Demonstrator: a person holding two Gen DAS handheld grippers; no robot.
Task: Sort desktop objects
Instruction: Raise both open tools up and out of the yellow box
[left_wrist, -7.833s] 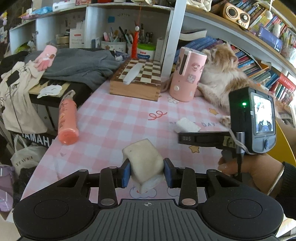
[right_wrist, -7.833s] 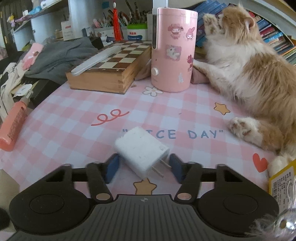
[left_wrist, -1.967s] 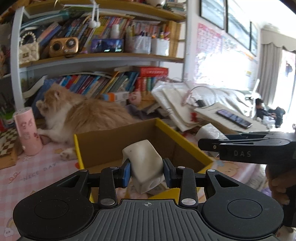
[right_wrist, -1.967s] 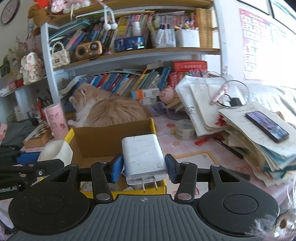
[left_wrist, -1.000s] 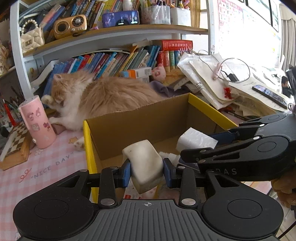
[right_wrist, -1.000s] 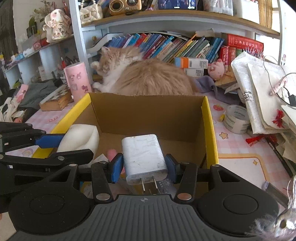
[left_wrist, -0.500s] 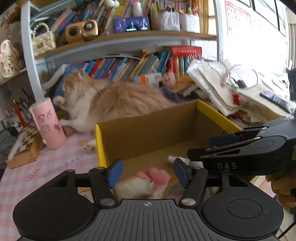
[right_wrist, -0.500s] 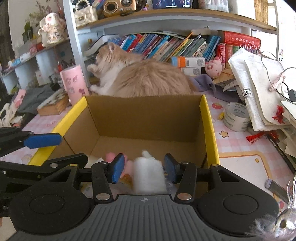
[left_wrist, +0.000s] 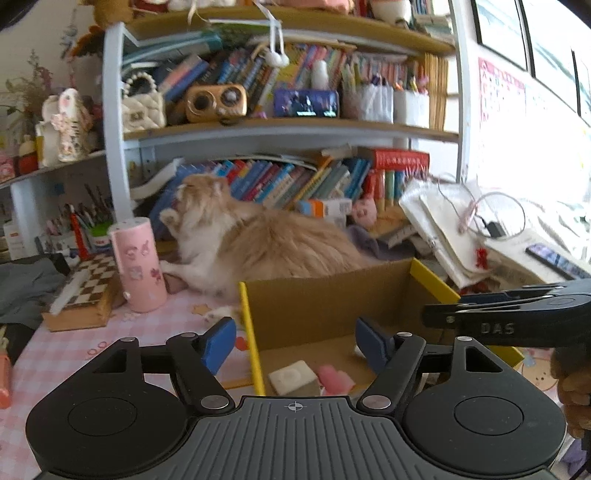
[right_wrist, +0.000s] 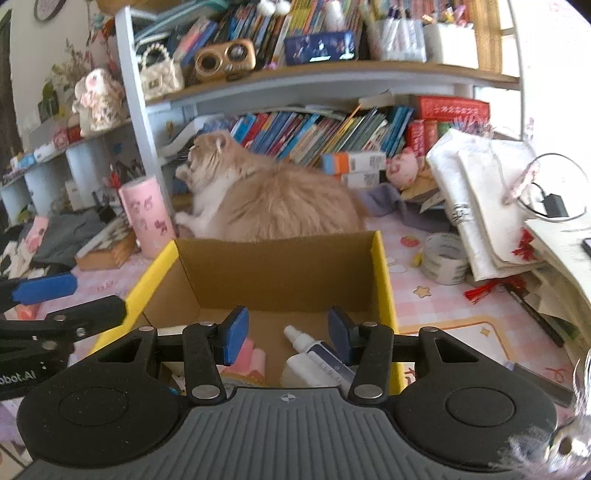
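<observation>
Home study desk, crammed bookshelves (right_wrist: 325, 129), cat (right_wrist: 273, 199), pink checked tablecloth (left_wrist: 110, 339)

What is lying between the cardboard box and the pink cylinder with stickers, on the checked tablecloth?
In the left wrist view, the cat's white paw rests on the tablecloth between the pink cylinder and the cardboard box; otherwise that stretch is bare.

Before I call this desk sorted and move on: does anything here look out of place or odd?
Yes: a long-haired orange and white cat lies stretched on the desk right behind the cardboard box, against the books. A stack of papers and bags leans untidily at the right, with a tape roll loose beside it.
</observation>
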